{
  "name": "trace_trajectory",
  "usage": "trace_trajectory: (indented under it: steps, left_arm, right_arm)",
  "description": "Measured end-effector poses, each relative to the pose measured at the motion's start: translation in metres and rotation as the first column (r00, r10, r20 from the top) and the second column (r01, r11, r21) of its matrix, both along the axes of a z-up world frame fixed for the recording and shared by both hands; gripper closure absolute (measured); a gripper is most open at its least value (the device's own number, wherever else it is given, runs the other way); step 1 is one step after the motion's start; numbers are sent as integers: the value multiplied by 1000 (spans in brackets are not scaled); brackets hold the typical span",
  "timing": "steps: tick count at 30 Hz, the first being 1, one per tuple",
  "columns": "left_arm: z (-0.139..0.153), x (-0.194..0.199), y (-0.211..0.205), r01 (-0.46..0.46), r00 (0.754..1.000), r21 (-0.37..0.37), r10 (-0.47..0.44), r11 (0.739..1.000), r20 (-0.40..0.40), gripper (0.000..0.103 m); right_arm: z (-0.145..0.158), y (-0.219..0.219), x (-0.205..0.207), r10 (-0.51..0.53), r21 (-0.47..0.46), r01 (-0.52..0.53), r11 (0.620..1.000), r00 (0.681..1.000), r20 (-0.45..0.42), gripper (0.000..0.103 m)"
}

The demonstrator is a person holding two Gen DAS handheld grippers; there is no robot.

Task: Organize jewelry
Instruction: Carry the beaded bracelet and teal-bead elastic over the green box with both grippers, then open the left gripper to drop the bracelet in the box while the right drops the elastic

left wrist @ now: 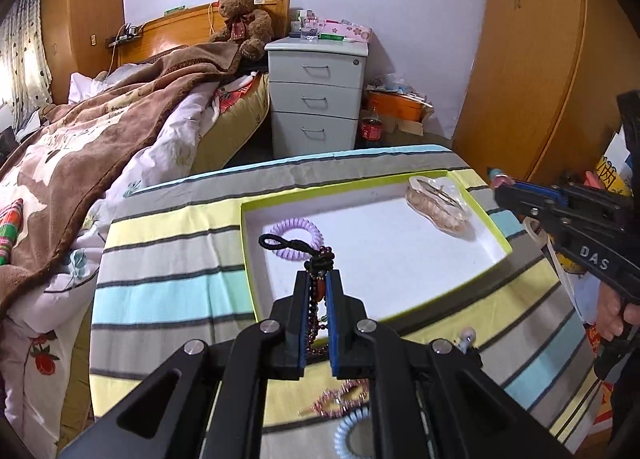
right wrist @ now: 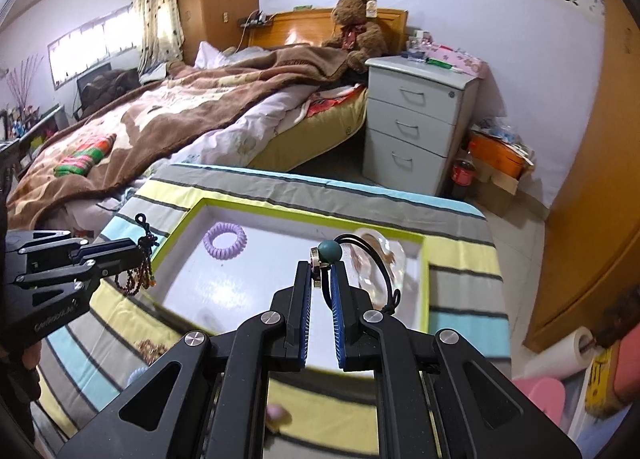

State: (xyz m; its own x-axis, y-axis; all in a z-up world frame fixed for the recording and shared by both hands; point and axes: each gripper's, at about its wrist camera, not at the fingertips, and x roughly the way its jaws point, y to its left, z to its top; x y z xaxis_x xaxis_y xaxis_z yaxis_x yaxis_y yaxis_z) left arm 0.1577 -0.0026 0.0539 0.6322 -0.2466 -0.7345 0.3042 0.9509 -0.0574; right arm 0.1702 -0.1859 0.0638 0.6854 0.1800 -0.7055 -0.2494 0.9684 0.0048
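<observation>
A shallow white tray with a lime-green rim [left wrist: 476,199] [right wrist: 304,215] lies on a striped cloth. In it are a purple coil hair tie [left wrist: 296,227] [right wrist: 225,241] and a clear hair claw [left wrist: 438,205] [right wrist: 380,263]. My left gripper [left wrist: 318,279] [right wrist: 144,255] is shut on a dark beaded bracelet with a black cord loop [left wrist: 316,259] [right wrist: 138,277], held above the tray's left part. My right gripper [right wrist: 322,271] [left wrist: 498,179] is shut on a teal-bead black cord necklace [right wrist: 330,251], held above the tray.
On the striped cloth near me lie a pink sparkly hair piece [left wrist: 340,399], a pale blue coil tie [left wrist: 348,435] and a small bead ornament [left wrist: 466,337]. A bed [left wrist: 100,147] stands left, a white drawer unit [left wrist: 316,99] behind, wooden wardrobes [left wrist: 540,59] right.
</observation>
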Motion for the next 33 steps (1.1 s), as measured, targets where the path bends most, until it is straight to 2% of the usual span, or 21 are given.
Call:
trace_trajectory:
  steps: [8, 15, 33]
  left_arm:
    - [-14, 28, -6, -5, 1000, 1, 5, 1000, -29, 95]
    - [-39, 47, -7, -16, 996, -18, 15, 1000, -90, 95]
    - [-65, 60, -11, -17, 989, -15, 14, 1000, -151, 95]
  right_arm:
    - [-24, 21, 46, 31, -39, -34, 999, 997, -71, 93]
    - [-51, 33, 75, 48, -61, -57, 996, 989, -138, 93]
    - [-77, 48, 98, 73, -100, -95, 991, 977, -201, 93]
